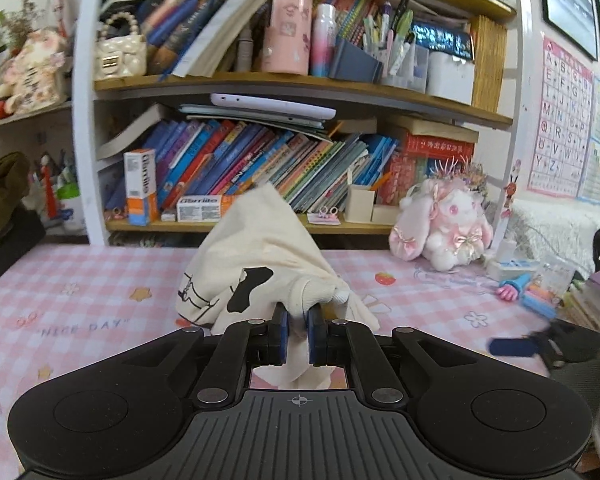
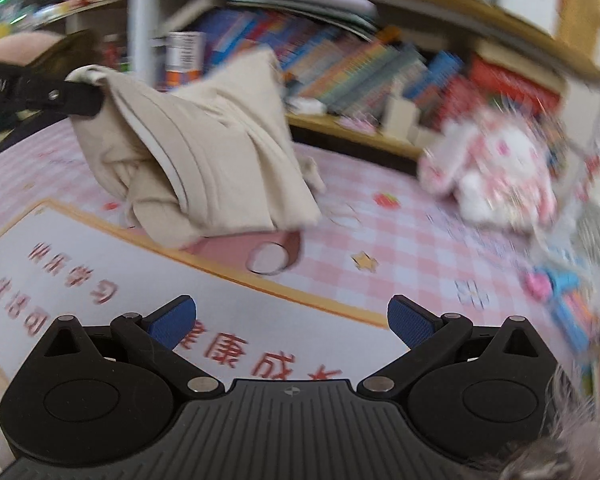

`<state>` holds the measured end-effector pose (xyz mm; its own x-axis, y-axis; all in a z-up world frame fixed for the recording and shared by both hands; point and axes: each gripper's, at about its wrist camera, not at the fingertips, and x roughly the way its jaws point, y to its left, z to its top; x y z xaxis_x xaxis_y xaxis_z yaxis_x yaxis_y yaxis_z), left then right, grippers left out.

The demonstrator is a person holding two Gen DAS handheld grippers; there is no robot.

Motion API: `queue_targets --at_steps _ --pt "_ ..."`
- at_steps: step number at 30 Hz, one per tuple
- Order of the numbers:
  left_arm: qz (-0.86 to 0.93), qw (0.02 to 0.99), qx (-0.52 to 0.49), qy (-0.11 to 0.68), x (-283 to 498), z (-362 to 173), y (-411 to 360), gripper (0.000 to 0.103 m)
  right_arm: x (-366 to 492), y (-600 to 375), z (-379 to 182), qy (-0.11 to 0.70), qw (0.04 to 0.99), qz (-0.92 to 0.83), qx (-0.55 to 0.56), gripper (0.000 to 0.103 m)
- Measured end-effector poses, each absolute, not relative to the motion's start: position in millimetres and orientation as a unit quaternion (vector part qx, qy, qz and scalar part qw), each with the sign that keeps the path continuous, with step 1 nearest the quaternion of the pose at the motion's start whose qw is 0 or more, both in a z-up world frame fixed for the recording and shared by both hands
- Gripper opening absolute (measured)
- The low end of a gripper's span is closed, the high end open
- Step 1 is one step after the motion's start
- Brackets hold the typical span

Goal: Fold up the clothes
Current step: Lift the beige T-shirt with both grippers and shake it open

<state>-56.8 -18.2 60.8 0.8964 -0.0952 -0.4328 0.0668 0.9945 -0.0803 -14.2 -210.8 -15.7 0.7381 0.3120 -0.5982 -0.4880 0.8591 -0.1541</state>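
over the middle of the tabletop, hanging bunched from the left gripper: a cream cotton garment, soft and matte, gathered to a peak above and falling in loose folds, black line-art and a solid black patch printed on its front. pinched tight between the blue ribbed pads, jaws nearly together with a wad of fabric squeezed through the gap. lower hem of the cloth brushing the tabletop, most of it lifted clear.

seen from the right wrist, same garment draped like a tent, a white-edged seam curving across it, one corner clamped in the left gripper's black fingers at upper left. right gripper spread wide, blue textured pads far apart, nothing between them, hovering above a glossy white mat bordered in orange with blurred red characters, toward the near edge of the tabletop. round-tipped pink shape poking out from under the cloth, too blurred to identify.

tabletop covered in smooth pink-and-white gingham printed with stars, strawberries and flowers. toward the far right corner, a fluffy pink-and-white plush rabbit with satin bows. along the far edge, a wooden bookshelf on a white frame, packed with slanting glossy book spines. quilted pearl-handled purse on its upper shelf.
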Motion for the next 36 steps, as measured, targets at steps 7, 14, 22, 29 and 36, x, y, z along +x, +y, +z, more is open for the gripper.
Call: queue_targets --at_steps 7,14,22,29,36 --pt "-0.030 0.976 -0.052 0.209 -89.3 71.8 -14.4 0.008 -41.2 -180.1 -18.7 0.201 0.895 0.308 -0.253 0.103" --pt "-0.034 0.976 -0.047 0.210 -97.1 73.2 -8.1 0.008 -33.0 -141.7 -47.0 0.132 0.857 0.329 -0.375 0.099" --pt "-0.042 0.962 0.013 0.268 -83.5 44.9 -1.4 0.017 -3.4 -155.2 -23.4 0.149 0.843 0.368 -0.363 0.016" --pt "-0.084 0.936 0.025 0.339 -61.7 9.6 -11.1 0.038 3.3 -175.0 23.4 0.142 0.854 0.373 -0.334 0.012" --pt "-0.126 0.933 0.070 0.331 -68.3 4.3 -36.3 0.075 9.7 -172.6 51.4 0.127 0.875 0.349 -0.309 0.011"
